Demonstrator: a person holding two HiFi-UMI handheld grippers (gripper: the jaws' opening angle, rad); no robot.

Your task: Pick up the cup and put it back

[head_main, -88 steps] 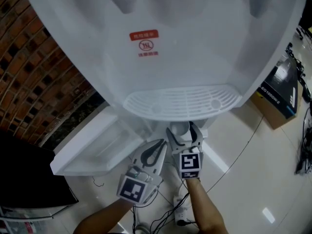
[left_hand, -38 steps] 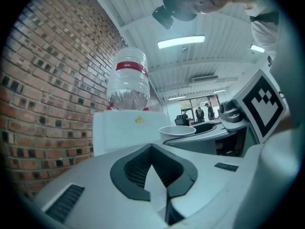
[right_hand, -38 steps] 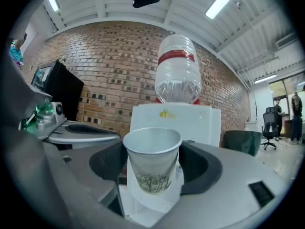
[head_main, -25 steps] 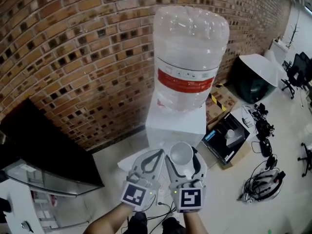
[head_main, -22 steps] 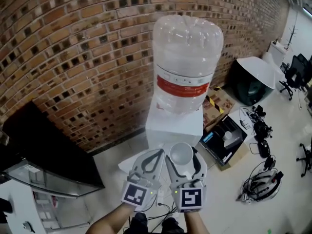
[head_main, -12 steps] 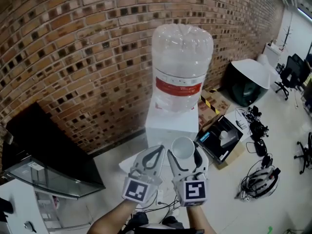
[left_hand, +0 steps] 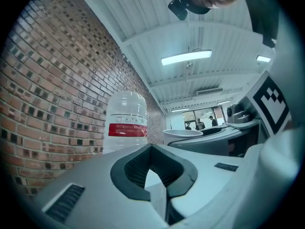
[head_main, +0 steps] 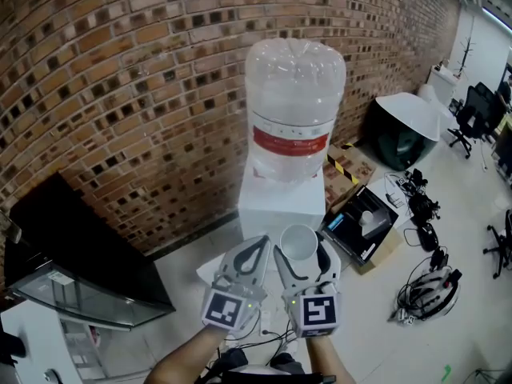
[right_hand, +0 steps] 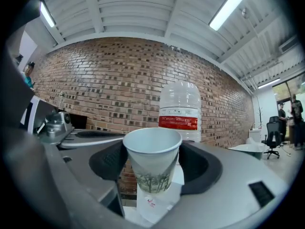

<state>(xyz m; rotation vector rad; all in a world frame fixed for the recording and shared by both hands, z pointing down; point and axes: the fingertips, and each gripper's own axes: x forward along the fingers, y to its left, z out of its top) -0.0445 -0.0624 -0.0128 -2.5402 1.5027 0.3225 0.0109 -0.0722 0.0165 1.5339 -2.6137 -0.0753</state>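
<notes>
Brick wall (head_main: 120, 94) behind, right hand-held gripper (head_main: 302, 256) clamps the cup (right_hand: 152, 159); only its view shows tree print (right_hand: 151, 180).

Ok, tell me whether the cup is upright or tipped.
Upright: the paper cup sits rim-up in the right gripper, its open mouth facing the ceiling.

The pale tiled floor (head_main: 376, 326) is occupied by a white water dispenser (head_main: 282, 206) set against the brick wall (head_main: 120, 94), an open cardboard box (head_main: 362, 224) just beside it, and coiled cables (head_main: 428, 294) nearby.
</notes>
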